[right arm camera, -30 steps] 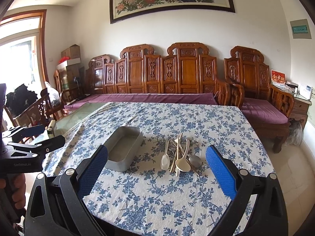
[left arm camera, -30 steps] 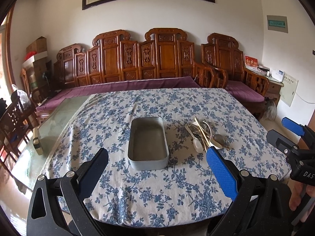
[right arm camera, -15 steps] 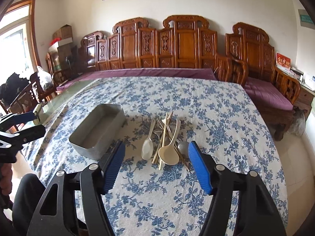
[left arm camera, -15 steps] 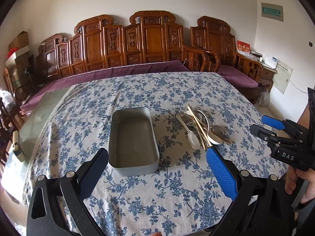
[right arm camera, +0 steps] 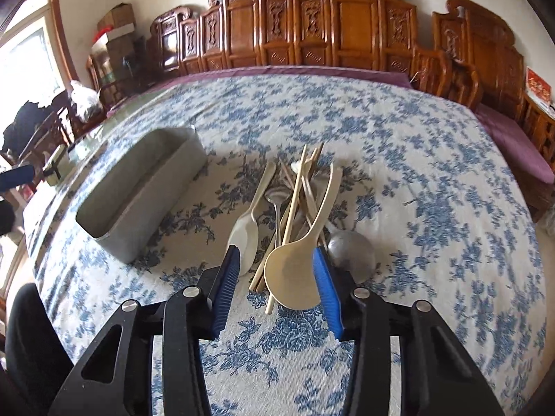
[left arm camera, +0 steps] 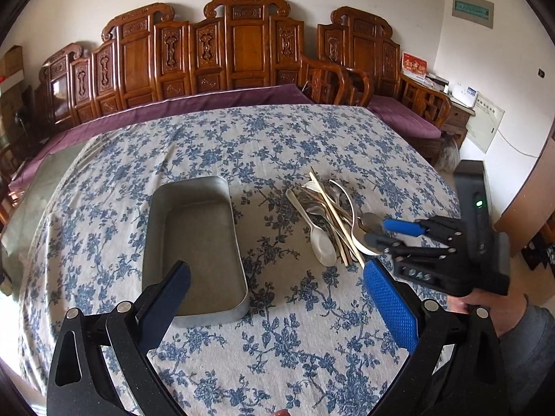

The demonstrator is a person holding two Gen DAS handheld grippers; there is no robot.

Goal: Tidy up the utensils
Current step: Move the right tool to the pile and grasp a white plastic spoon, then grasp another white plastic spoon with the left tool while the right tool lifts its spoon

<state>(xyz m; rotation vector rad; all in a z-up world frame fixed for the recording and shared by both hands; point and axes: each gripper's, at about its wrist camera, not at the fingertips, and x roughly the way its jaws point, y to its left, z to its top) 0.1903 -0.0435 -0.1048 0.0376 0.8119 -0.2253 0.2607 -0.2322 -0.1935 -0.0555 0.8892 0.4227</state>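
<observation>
A pile of utensils [right arm camera: 295,208] lies on the floral tablecloth: cream plastic spoons, wooden chopsticks and metal spoons. It also shows in the left wrist view [left arm camera: 329,218]. An empty grey metal tray [left arm camera: 196,242] stands left of the pile; it also shows in the right wrist view [right arm camera: 138,187]. My right gripper [right arm camera: 277,274] is open, its blue pads on either side of the bowl of a large cream spoon [right arm camera: 295,277]. In the left wrist view the right gripper [left arm camera: 378,230] sits at the pile's near end. My left gripper [left arm camera: 277,294] is open and empty, near the tray's front end.
The table [left arm camera: 277,138] is covered by a blue floral cloth. A carved wooden bench with purple cushions [left arm camera: 225,100] runs behind it. Chairs and boxes [right arm camera: 86,86] stand at the left. A person's hand [left arm camera: 485,305] holds the right gripper.
Both grippers moved forward and down toward the table. The right gripper narrowed its opening and now straddles the large cream spoon's bowl. The left gripper drew closer to the tray.
</observation>
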